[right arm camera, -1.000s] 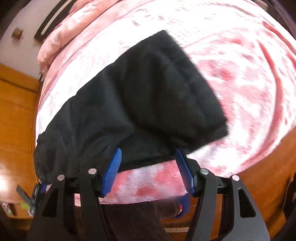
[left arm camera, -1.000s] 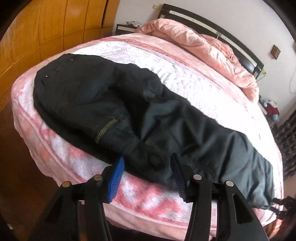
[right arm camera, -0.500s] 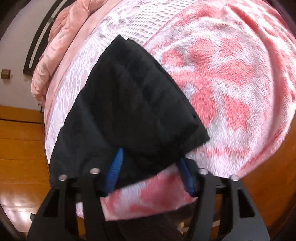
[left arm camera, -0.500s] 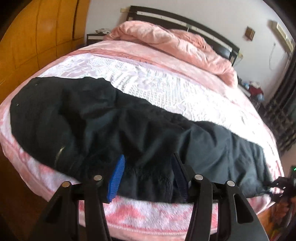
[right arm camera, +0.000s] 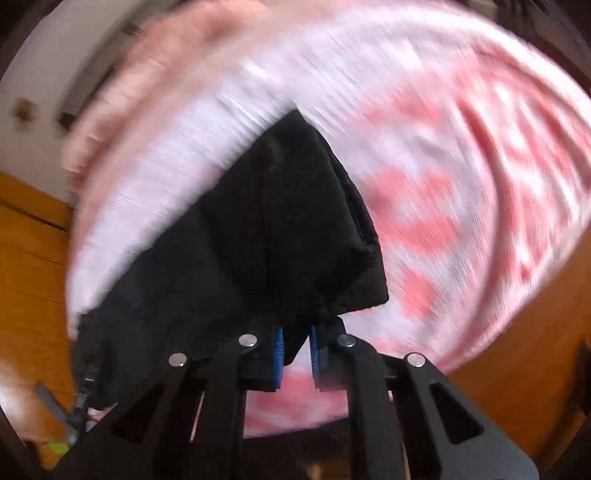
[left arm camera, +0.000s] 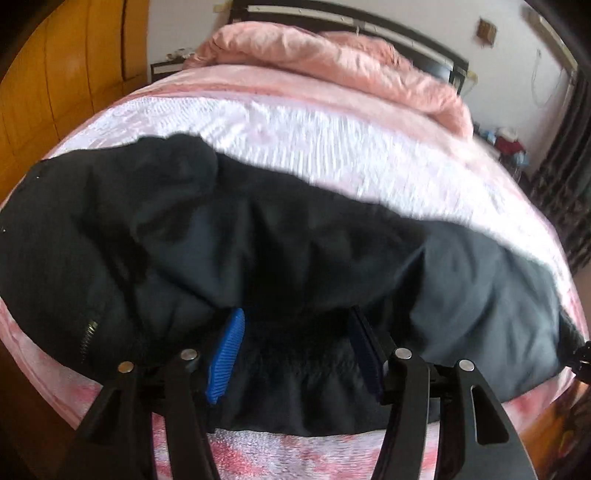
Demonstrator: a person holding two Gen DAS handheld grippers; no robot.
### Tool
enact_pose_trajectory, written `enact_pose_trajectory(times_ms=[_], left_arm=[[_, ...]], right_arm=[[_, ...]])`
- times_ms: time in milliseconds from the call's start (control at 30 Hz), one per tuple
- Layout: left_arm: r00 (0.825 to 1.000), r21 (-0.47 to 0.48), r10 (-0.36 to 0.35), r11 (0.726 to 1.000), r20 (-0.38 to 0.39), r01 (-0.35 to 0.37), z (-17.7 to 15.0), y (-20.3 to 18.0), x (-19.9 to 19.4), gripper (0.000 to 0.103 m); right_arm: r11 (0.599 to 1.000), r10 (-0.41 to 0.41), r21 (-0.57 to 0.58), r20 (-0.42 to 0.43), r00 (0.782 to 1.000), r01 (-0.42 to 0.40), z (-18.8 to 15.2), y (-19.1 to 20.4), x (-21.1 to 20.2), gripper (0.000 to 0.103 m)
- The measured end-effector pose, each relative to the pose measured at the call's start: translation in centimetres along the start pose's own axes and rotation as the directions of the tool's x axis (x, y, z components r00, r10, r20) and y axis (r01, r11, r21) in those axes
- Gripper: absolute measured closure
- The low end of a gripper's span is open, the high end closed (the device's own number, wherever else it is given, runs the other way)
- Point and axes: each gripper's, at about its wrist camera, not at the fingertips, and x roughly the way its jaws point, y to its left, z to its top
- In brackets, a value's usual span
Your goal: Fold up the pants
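Black pants (left arm camera: 280,251) lie across the near side of a bed with a pink and white cover (left arm camera: 295,140). A zipper shows at their left end. My left gripper (left arm camera: 295,350) is open, its blue fingers astride the near edge of the pants around the middle. In the right wrist view the cuff end of the pants (right arm camera: 288,229) rises in a peak. My right gripper (right arm camera: 296,350) is shut on the near edge of that cuff. The right view is motion-blurred.
A rumpled pink duvet (left arm camera: 332,62) lies by the dark headboard (left arm camera: 369,22). Wooden wardrobe panels (left arm camera: 55,81) stand at the left. A nightstand (left arm camera: 166,68) and clutter at the far right (left arm camera: 509,144) flank the bed. Wood floor (right arm camera: 535,332) shows below the bed edge.
My right gripper has closed on the cuff edge and is pulling it up. My left gripper has moved in over the near edge of the pants, still open.
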Motion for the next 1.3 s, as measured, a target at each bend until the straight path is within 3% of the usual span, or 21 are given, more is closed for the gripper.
enact_pose_trajectory(times_ms=[33,133,167,300,367,433,567,600,667,700,733,800,867,933,1033,1100,1300], left_arm=[[1.0,0.028,0.012,1.0,0.009,-0.012,-0.3,-0.3,0.1,0.045],[1.0,0.027,-0.013,1.0,0.008,0.013,-0.2,0.0,-0.3,0.044],[0.999,0.01,-0.033,0.999,0.005,0.033,-0.1,0.4,-0.6,0.044],[0.999,-0.002,-0.04,0.999,0.021,0.04,0.8,1.9,-2.1,0.044],[0.999,0.015,-0.024,1.0,0.029,0.024,1.5,2.3,-2.5,0.039],[1.0,0.013,-0.002,1.0,0.028,0.002,2.4,2.8,-2.6,0.037],[1.0,-0.019,-0.004,1.0,0.026,0.005,4.2,4.2,-2.3,0.037],[1.0,-0.022,-0.009,1.0,0.025,0.01,4.5,4.3,-2.2,0.037],[1.0,-0.014,-0.009,1.0,0.027,0.01,4.9,4.0,-2.2,0.036],[1.0,-0.006,-0.011,1.0,0.026,0.011,4.9,3.8,-2.3,0.036],[0.999,0.004,-0.02,1.0,0.027,0.02,5.0,3.4,-2.4,0.035],[0.999,0.01,-0.042,0.999,0.024,0.042,5.0,2.8,-2.3,0.034],[0.998,0.016,-0.064,0.998,0.002,0.064,4.8,2.0,-1.9,0.033],[0.998,0.034,-0.052,0.998,-0.019,0.053,4.4,1.5,-1.3,0.033],[0.999,0.052,-0.01,0.999,-0.037,0.012,3.7,1.7,-0.5,0.033],[0.999,0.042,0.0,0.999,-0.04,0.001,3.3,2.3,-0.5,0.033],[0.999,0.014,0.008,1.0,-0.033,-0.007,2.6,3.9,-0.9,0.033]], right_arm=[[1.0,0.009,0.023,-0.052,0.999,-0.007,-0.3,-1.1,1.7,0.089],[1.0,0.02,0.016,-0.052,0.998,-0.019,-0.3,-1.2,1.7,0.085],[1.0,-0.002,-0.007,-0.042,0.999,0.002,-0.2,-1.0,1.0,0.082],[0.996,-0.093,0.004,0.021,0.995,0.093,0.6,-0.3,-1.9,0.053],[0.986,-0.169,0.008,0.045,0.985,0.168,0.8,0.1,-3.0,0.053],[0.959,-0.283,0.011,0.063,0.957,0.283,1.0,1.0,-3.7,0.053],[0.885,-0.461,0.019,0.168,0.871,0.464,1.5,2.1,-5.4,0.051],[0.889,-0.447,-0.014,0.201,0.872,0.459,1.8,2.9,-5.7,0.051],[0.921,-0.333,-0.133,0.222,0.917,0.367,1.8,6.0,-5.2,0.051],[0.929,-0.236,-0.237,0.209,0.949,0.284,1.5,9.0,-4.6,0.051],[0.922,-0.18,-0.307,0.195,0.964,0.235,1.3,11.1,-4.0,0.05],[0.885,-0.077,-0.445,0.154,0.985,0.139,0.7,15.9,-2.5,0.05],[0.794,0.024,-0.607,0.063,0.998,0.019,-0.4,22.1,0.2,0.049],[0.679,0.065,-0.732,-0.009,0.998,-0.051,-1.8,27.5,2.7,0.049],[0.54,0.066,-0.832,-0.107,0.992,-0.126,-3.0,32.7,6.3,0.049],[0.474,0.062,-0.861,-0.178,0.982,-0.186,-3.5,35.7,8.5,0.049],[0.353,-0.005,-0.897,-0.285,0.959,-0.265,-5.1,41.3,13.5,0.048]])
